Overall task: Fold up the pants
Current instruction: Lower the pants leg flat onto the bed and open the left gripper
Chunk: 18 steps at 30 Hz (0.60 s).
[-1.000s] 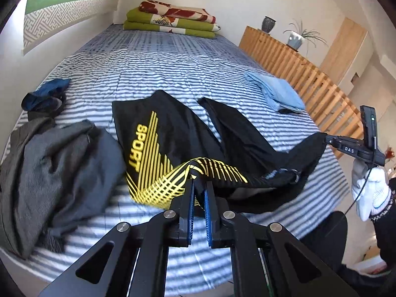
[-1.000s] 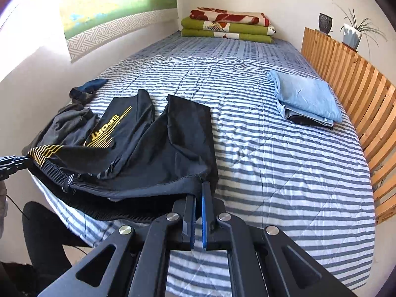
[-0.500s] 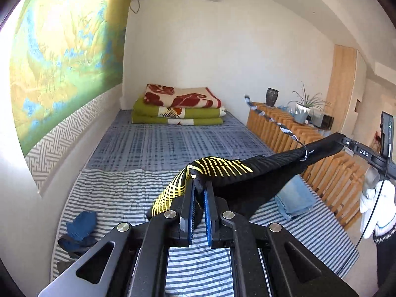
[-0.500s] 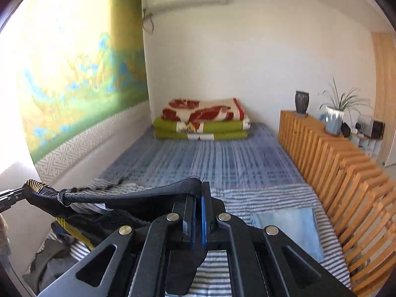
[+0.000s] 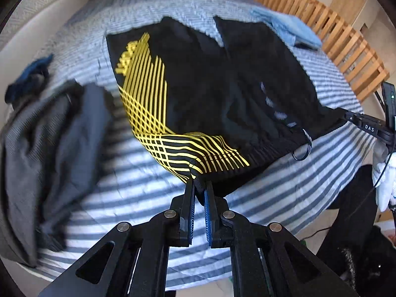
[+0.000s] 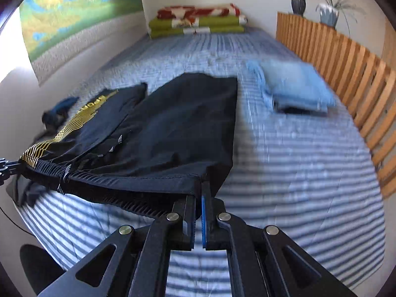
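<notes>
Black pants (image 5: pixel 222 79) with yellow line print and a "SPORT" logo lie spread on the striped bed, both legs pointing away toward the headboard end. My left gripper (image 5: pixel 199 183) is shut on the waistband's yellow-printed corner. My right gripper (image 6: pixel 200 190) is shut on the opposite waistband corner of the pants (image 6: pixel 178 128). The waistband is stretched taut between the two grippers near the bed's front edge. In the left wrist view the right gripper (image 5: pixel 346 116) shows at the far right, held by a white-gloved hand (image 5: pixel 383 173).
A heap of grey clothes (image 5: pixel 47 148) lies left of the pants, with a dark blue item (image 5: pixel 27 79) beyond. Folded light-blue garments (image 6: pixel 297 86) sit on the right by the wooden slat rail (image 6: pixel 346 69). Folded green and red blankets (image 6: pixel 198 19) rest at the far end.
Half a second ago the pants were swung up in the air between both grippers; now they have come down and lie spread flat on the bed, legs straightened out.
</notes>
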Each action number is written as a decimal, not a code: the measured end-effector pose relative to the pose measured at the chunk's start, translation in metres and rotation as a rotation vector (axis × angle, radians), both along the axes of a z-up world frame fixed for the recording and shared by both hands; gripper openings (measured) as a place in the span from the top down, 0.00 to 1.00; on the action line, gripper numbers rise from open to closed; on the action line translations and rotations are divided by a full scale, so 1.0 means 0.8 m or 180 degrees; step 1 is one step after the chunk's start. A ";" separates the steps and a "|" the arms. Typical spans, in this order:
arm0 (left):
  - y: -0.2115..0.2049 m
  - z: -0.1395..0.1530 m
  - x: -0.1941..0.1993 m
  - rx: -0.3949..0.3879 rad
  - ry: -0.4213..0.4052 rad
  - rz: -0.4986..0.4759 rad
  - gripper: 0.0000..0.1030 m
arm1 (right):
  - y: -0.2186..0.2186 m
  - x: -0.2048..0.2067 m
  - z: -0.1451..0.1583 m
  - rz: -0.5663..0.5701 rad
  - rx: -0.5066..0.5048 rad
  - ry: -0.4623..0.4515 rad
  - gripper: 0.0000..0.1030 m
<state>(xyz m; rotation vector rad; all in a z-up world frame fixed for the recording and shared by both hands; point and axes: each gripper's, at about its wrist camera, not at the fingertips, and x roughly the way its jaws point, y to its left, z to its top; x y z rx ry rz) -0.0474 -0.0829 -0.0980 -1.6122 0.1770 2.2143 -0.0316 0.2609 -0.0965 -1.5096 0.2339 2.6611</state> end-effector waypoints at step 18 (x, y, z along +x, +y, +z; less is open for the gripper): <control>-0.025 -0.027 0.032 0.0654 -0.0120 0.0251 0.54 | 0.000 0.076 -0.057 0.0321 0.0031 -0.0445 0.74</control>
